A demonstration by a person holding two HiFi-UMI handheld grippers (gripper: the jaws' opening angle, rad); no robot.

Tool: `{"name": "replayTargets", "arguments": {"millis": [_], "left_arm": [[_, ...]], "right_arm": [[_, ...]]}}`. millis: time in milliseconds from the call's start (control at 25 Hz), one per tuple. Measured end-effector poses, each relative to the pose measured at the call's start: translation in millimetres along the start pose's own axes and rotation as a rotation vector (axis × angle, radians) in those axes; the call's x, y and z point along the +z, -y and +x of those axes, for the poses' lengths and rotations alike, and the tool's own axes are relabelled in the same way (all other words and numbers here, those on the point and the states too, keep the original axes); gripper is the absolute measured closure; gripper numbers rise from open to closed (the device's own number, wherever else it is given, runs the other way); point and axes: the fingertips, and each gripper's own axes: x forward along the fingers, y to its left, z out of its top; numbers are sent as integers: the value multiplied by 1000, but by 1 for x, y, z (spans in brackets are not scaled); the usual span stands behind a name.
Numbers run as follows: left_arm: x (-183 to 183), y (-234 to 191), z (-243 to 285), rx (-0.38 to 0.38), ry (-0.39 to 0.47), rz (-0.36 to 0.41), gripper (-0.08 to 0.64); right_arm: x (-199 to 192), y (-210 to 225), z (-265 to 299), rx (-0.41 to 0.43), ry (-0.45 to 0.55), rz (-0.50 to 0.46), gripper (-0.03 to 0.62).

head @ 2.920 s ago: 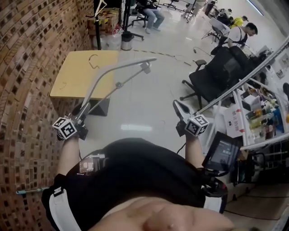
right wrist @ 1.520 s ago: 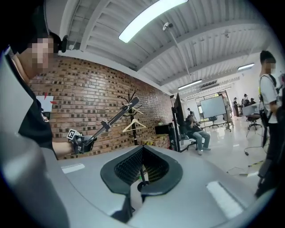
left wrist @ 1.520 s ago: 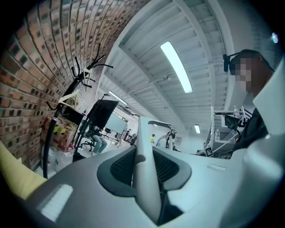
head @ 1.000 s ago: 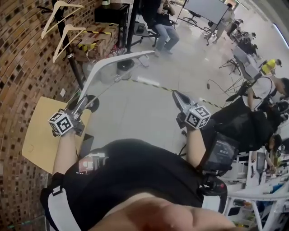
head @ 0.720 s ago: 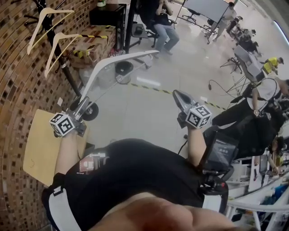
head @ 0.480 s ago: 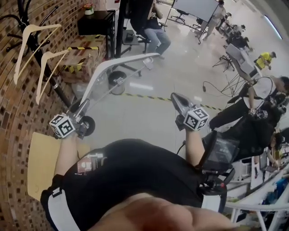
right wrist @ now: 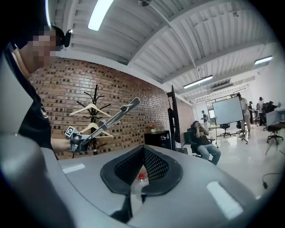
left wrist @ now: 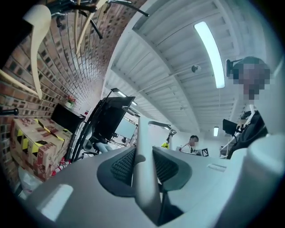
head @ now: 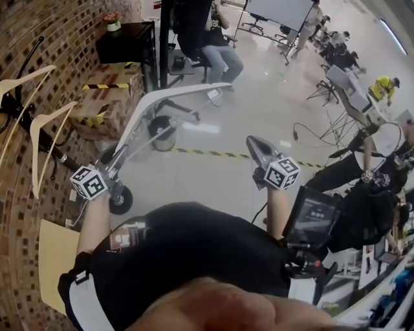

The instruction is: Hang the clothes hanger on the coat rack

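The left gripper (head: pixel 115 161) is clenched on the clothes hanger (head: pixel 157 97). In the left gripper view its two jaws press from both sides on a pale bar of the hanger (left wrist: pixel 144 178), which runs straight up between them. From this gripper the light grey hanger goes forward and to the right, with its far end high above the floor (head: pixel 213 174) and touching nothing.

The coat rack (head: pixel 45 150) stands to the left of the left gripper, against the brick wall (head: pixel 71 39), well apart from the held hanger. Two wooden hangers (head: pixel 42 126) hang on it. In the left gripper view they are above and to the left of the jaws (left wrist: pixel 38 49), under the black arms of the rack (left wrist: pixel 89 6).

The right gripper (head: pixel 253 142) is beside the left one, to its right, at about the same height. Its jaws are closed together with nothing between them (right wrist: pixel 142 153). Its view looks sideways at the left gripper (right wrist: pixel 75 136) with the hanger (right wrist: pixel 111 118), and behind them the rack (right wrist: pixel 95 100).

Ahead of the left gripper there is a cardboard box (head: pixel 103 97) with yellow and black tape. Behind it stands a black cabinet (head: pixel 126 42), and farther to the right a person sits on an office chair (head: pixel 217 48). A yellow tabletop (head: pixel 55 258) is below and behind the left gripper.
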Motion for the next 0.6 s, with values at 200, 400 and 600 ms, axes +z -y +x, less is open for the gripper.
{"name": "replayTargets", "arguments": {"millis": [200,400,600], "left_arm": [[1,-7,60,80,103,-25,456],[4,-4,99,142,153,-53,456],[0,-9,106,199,146,-28,456]], "right_arm": [[20,81,51,111,-18,-30,578],[36,132,87,208,-37,-47,578],[29,146,118,265,-45,-30,578]]}}
